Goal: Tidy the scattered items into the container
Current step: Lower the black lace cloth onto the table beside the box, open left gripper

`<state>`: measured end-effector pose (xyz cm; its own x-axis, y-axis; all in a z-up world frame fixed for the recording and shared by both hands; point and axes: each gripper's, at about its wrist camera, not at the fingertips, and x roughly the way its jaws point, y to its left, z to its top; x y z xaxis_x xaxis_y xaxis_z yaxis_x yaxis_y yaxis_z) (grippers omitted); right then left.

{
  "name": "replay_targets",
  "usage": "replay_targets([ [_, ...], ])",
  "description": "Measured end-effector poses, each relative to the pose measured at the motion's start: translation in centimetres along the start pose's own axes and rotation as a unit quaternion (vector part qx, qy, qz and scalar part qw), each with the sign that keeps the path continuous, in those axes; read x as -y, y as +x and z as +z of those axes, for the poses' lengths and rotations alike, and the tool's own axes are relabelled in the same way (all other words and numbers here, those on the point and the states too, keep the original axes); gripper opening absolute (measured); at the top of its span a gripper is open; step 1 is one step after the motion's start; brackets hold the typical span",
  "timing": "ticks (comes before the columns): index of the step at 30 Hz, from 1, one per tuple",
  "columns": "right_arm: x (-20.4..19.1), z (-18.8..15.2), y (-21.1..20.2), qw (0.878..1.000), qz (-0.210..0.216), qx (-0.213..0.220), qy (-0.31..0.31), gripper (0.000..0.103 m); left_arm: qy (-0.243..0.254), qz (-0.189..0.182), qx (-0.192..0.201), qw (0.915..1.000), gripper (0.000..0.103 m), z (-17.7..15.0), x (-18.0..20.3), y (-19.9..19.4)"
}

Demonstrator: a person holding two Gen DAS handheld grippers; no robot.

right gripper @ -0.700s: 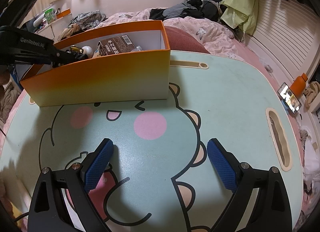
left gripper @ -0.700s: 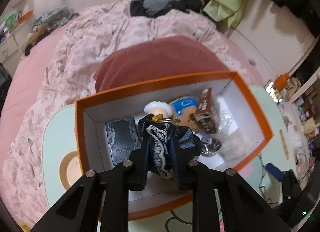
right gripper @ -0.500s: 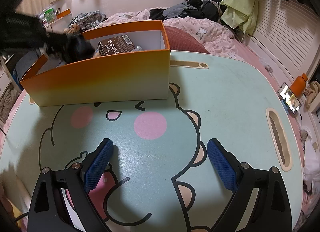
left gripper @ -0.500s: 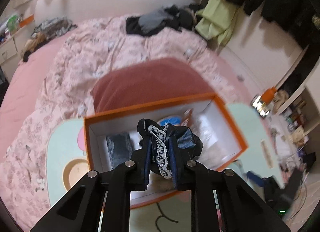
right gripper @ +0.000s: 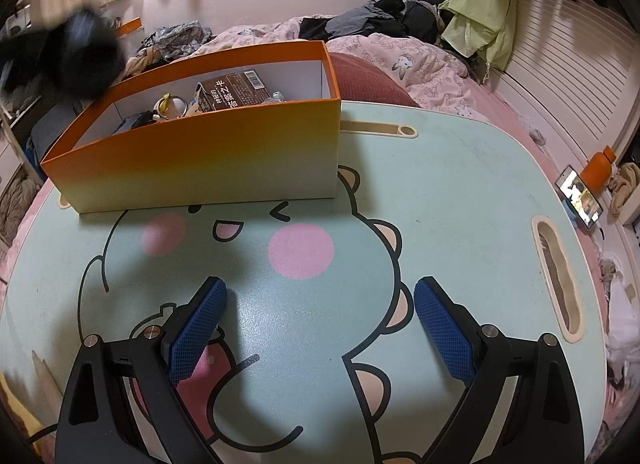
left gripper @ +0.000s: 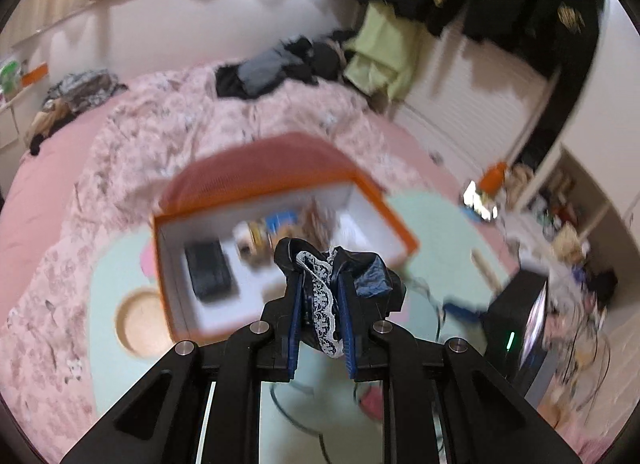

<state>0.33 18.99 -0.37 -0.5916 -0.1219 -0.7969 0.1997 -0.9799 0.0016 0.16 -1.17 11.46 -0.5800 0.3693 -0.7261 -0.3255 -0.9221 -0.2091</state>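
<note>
My left gripper (left gripper: 319, 306) is shut on a dark cloth pouch with white lace trim (left gripper: 324, 296), held high above the orange box (left gripper: 384, 208); the view is blurred. In the right wrist view the same pouch (right gripper: 80, 60) shows as a dark blur above the box's left end. The orange box (right gripper: 208, 160) stands on the pale green cartoon table (right gripper: 460, 192) and holds a brown packet (right gripper: 236, 92), a dark case (left gripper: 208, 272), a small white-capped thing (right gripper: 170, 106) and more. My right gripper (right gripper: 316, 316) hovers open low over the table's front, nothing between its fingers.
The table sits on a bed with a pink quilt (left gripper: 132, 152) and a red cushion (right gripper: 368, 76) just behind the box. Clothes are piled at the bed's far end (right gripper: 376, 16). A phone (right gripper: 580, 196) and orange bottle (right gripper: 598, 166) lie off the table's right side.
My left gripper has lifted up and back away from the box with the pouch still in it; the box looks smaller and farther. The right gripper has not moved.
</note>
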Motion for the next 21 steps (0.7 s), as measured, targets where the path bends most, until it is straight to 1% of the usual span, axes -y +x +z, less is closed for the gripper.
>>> replay_targets([
  [3, 0.1, 0.0, 0.0, 1.0, 0.0, 0.0, 0.0, 0.095, 0.002, -0.015, -0.018, 0.9997, 0.016, -2.7, 0.1, 1.6],
  [5, 0.1, 0.0, 0.0, 1.0, 0.001, 0.0, 0.0, 0.095, 0.004, -0.013, -0.025, 0.9996, 0.016, -4.2, 0.0, 2.5],
  [8, 0.1, 0.0, 0.0, 1.0, 0.001, 0.0, 0.0, 0.095, -0.004, 0.006, -0.033, 0.9994, 0.017, -5.9, -0.4, 4.5],
  [10, 0.1, 0.0, 0.0, 1.0, 0.001, 0.0, 0.001, 0.095, -0.006, 0.034, -0.015, 0.9993, 0.022, -6.5, -0.5, 5.0],
  [11, 0.0, 0.0, -0.1, 1.0, 0.001, 0.0, 0.001, 0.095, -0.005, 0.043, -0.002, 0.9991, 0.029, -6.7, -0.5, 5.0],
  [12, 0.1, 0.0, -0.1, 1.0, 0.0, 0.0, 0.001, 0.095, -0.003, 0.046, 0.004, 0.9989, 0.04, -6.8, -0.5, 4.9],
  [13, 0.1, 0.0, 0.0, 1.0, 0.0, 0.0, 0.0, 0.095, -0.001, 0.05, 0.007, 0.9987, 0.048, -6.9, -0.4, 4.9],
  [14, 0.1, 0.0, 0.0, 1.0, 0.0, 0.0, 0.001, 0.095, 0.0, 0.056, 0.011, 0.9984, 0.067, -6.9, -0.3, 4.8],
  [15, 0.1, 0.0, 0.0, 1.0, 0.001, 0.0, 0.001, 0.095, -0.001, 0.066, 0.017, 0.9977, 0.083, -7.1, -0.2, 4.6],
  [17, 0.0, 0.0, 0.0, 1.0, 0.002, 0.0, 0.001, 0.095, -0.011, 0.088, 0.028, 0.9957, 0.093, -7.5, -0.1, 4.5],
  [18, 0.0, 0.0, 0.0, 1.0, 0.001, 0.001, 0.001, 0.095, -0.017, 0.104, 0.033, 0.9939, 0.094, -7.8, 0.1, 4.4],
  [21, -0.1, 0.0, 0.1, 1.0, 0.0, 0.0, 0.002, 0.095, -0.01, 0.122, 0.033, 0.992, 0.095, -8.5, 0.9, 4.8],
])
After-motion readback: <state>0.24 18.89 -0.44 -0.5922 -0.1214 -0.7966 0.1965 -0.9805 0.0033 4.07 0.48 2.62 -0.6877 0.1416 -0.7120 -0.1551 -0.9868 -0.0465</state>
